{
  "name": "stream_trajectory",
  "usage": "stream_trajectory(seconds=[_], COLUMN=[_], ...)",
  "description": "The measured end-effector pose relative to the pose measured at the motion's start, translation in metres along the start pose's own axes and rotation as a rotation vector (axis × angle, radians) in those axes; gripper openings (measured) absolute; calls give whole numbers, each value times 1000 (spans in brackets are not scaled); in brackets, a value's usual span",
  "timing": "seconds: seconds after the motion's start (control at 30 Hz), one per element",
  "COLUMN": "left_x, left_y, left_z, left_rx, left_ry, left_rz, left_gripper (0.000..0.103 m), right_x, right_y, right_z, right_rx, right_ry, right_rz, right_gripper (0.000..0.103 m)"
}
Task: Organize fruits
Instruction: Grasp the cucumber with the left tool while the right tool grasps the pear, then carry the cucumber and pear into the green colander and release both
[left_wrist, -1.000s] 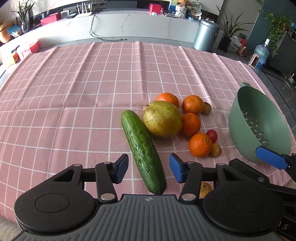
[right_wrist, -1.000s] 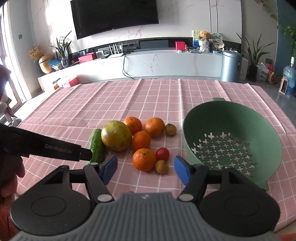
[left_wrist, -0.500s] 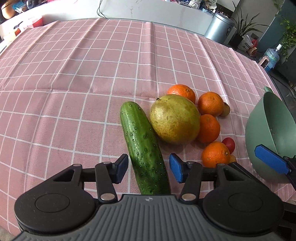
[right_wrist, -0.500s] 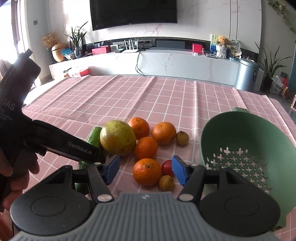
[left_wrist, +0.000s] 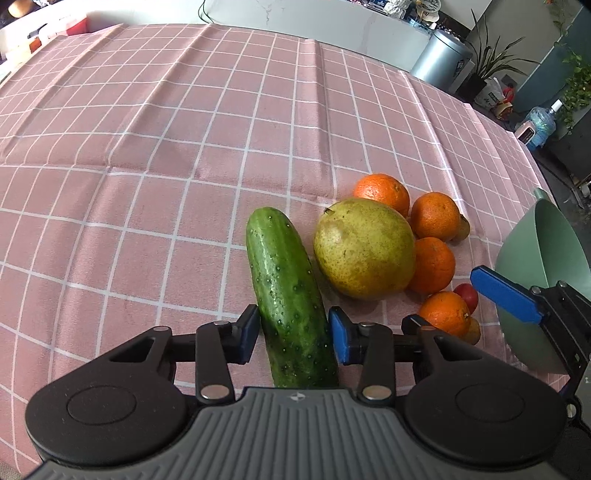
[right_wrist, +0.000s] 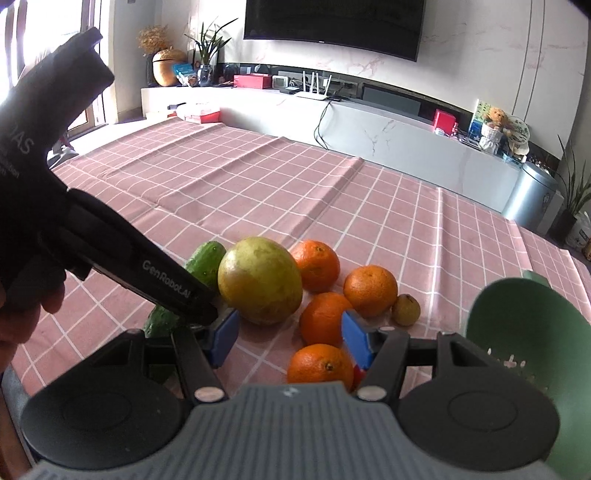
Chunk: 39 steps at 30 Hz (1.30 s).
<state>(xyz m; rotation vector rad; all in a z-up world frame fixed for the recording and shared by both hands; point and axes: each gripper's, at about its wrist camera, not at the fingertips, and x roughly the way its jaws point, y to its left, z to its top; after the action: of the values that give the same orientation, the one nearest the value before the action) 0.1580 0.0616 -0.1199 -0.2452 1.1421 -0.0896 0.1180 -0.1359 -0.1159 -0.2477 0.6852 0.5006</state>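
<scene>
The left gripper (left_wrist: 293, 334) has just been closing on the cucumber (left_wrist: 286, 291), and its blue pads now sit against both flanks near the cucumber's near end, so it reads as gripping. The cucumber lies on the pink cloth (left_wrist: 147, 166), long axis toward 12 o'clock, with the pear (left_wrist: 364, 247) just beside it at 2 o'clock.

The cucumber looks stiff, fairly heavy and glossy, so likely slippery. Held this close to one end, the far end may droop or swing; a hold nearer the middle would probably balance better.

The right gripper (right_wrist: 290, 336) hangs with its jaws apart and nothing between the pads, above the oranges (right_wrist: 325, 319). These look firm and round, and may roll if nudged. The colander (right_wrist: 532, 332) stands at 3 o'clock of the fruit.
</scene>
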Motion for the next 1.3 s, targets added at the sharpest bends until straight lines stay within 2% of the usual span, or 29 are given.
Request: stream_trajectory(seconds=[0.13, 0.37, 0.6, 0.73, 0.83, 1.0, 1.2, 1.3], left_x=[-6, -15, -10, -8, -7, -11, -22, -30], left_y=[12, 32, 42, 45, 45, 45, 35, 25], left_z=[0, 6, 7, 7, 7, 4, -4, -6], left_rx=[-15, -73, -108, -118, -120, -112, -74, -38], left_ry=[-16, -50, -35, -32, -33, -45, -90, -121], left_rz=[31, 9, -16, -29, -33, -40, -63, -89], left_gripper=[45, 43, 43, 43, 43, 43, 42, 42], right_x=[12, 34, 59, 67, 69, 68, 35, 10], right_y=[11, 35, 45, 47, 49, 52, 50, 44], right_z=[7, 21, 33, 32, 30, 31, 33, 31], right_rx=[-61, -225, -298, -300, -304, -285, -203, -142], right_ry=[-1, -38, -9, 20, 34, 44, 14, -5], right_rz=[16, 19, 20, 10, -11, -31, -44, -79], right_gripper=[64, 73, 72, 69, 62, 62, 61, 61])
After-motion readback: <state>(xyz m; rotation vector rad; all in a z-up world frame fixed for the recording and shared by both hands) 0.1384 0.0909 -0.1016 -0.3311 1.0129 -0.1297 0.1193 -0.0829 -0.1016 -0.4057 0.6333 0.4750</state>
